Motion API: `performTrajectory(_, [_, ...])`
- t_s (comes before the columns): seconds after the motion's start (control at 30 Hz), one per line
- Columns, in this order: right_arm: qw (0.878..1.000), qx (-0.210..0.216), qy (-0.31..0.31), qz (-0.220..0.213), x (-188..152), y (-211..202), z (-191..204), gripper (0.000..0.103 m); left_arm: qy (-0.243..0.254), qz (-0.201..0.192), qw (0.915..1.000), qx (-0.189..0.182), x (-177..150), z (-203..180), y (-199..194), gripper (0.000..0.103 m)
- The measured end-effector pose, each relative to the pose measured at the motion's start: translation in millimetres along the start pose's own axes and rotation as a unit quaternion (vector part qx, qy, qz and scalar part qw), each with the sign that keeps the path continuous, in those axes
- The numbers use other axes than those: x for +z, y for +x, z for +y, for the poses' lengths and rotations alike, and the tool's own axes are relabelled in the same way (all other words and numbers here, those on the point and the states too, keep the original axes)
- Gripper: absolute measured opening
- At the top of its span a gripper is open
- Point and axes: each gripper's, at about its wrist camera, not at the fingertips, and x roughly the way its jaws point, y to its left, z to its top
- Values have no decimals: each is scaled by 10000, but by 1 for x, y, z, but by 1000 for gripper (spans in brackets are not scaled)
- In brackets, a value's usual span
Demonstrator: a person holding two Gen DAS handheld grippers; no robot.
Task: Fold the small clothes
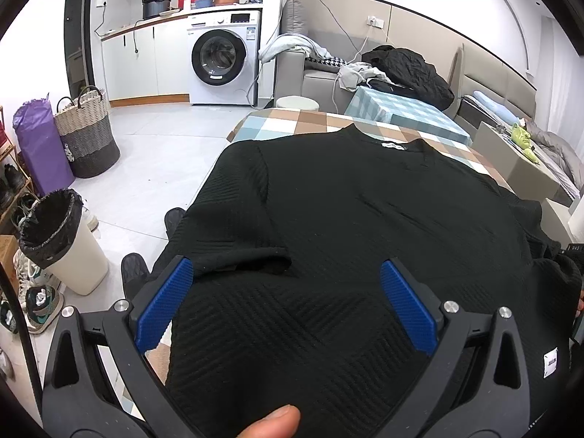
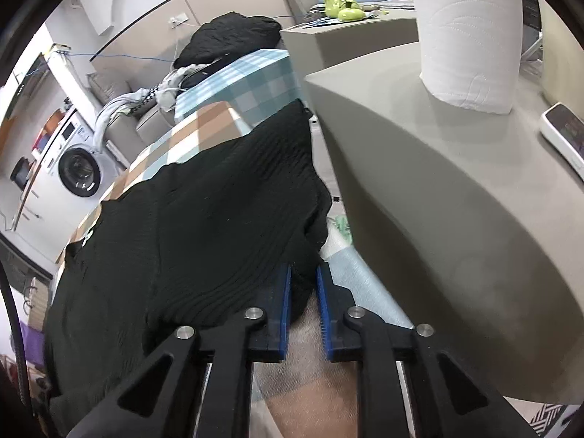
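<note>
A black textured short-sleeve top (image 1: 365, 211) lies spread on a checked tablecloth (image 1: 292, 120), collar at the far side. Its left sleeve (image 1: 233, 233) lies folded inward over the body. My left gripper (image 1: 286, 273) is open above the top's lower hem, blue pads (image 1: 164, 299) wide apart, holding nothing. In the right wrist view the top (image 2: 204, 226) fills the middle. My right gripper (image 2: 303, 281) is shut on a bunched edge of the top near the table's right side.
A grey counter (image 2: 438, 200) with a paper roll (image 2: 471, 36) and a phone (image 2: 565, 135) stands close on the right. A bin (image 1: 62, 241), a basket (image 1: 87, 135) and shoes stand on the floor at left. A washing machine (image 1: 222, 58) and a sofa with clothes (image 1: 405, 69) are behind.
</note>
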Motion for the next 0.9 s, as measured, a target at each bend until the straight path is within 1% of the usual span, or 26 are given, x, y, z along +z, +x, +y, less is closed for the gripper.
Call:
performTrajectory(0.13, [9994,-34,-207,-266,11,-14,15,12,-9,-33,10000,-21,-1,-1,0,102])
performTrajectory(0.2, [9987,70,-310,-409,18,-23,27,12,-6,-36,10000,-47,-2,-1,-2,102])
performTrajectory(0.3, [9947,412,-685,-641,30,-37,62,12,-7,-52,9999,-86,-2,-3,-1,102])
performTrajectory(0.4, [9843,976,-1298,-688,30,-49,108,12,5,-93,9999,-81,-1,-4,-5,102])
performTrajectory(0.5, [9623,1556,-2186,-434,11,-53,166,12,-24,-142,9999,-62,-2,-3,-5,102])
performTrajectory(0.57, [9467,1810,-2662,-104,-8,-50,197,12,-58,-136,9999,-66,-3,-2,-6,102])
performTrajectory(0.6, [9391,1868,-2882,99,-19,-46,209,12,-73,-131,9999,-64,-3,-1,-5,102])
performTrajectory(0.63, [9360,1863,-2982,172,-25,-42,216,13,-92,-120,9999,-47,-3,0,-5,102])
performTrajectory(0.67, [9308,1844,-3141,326,-34,-37,222,16,-117,-105,9999,-26,-4,2,-4,102])
performTrajectory(0.7, [9281,1792,-3229,475,-39,-32,225,24,-156,-75,9998,2,-4,5,-3,102])
performTrajectory(0.73, [9272,1793,-3239,570,-43,-29,224,31,-197,-52,9998,26,-5,8,-2,102])
performTrajectory(0.77, [9290,1838,-3150,623,-45,-27,221,36,-244,-31,9997,51,-5,11,0,102])
performTrajectory(0.8, [9333,1842,-3017,634,-47,-27,214,43,-306,-3,9995,85,-6,15,1,102])
performTrajectory(0.83, [9407,1779,-2813,656,-48,-24,208,45,-404,55,9991,132,-6,21,3,102])
performTrajectory(0.9, [9494,1574,-2598,794,-56,-14,198,45,-563,70,9982,185,-6,31,6,102])
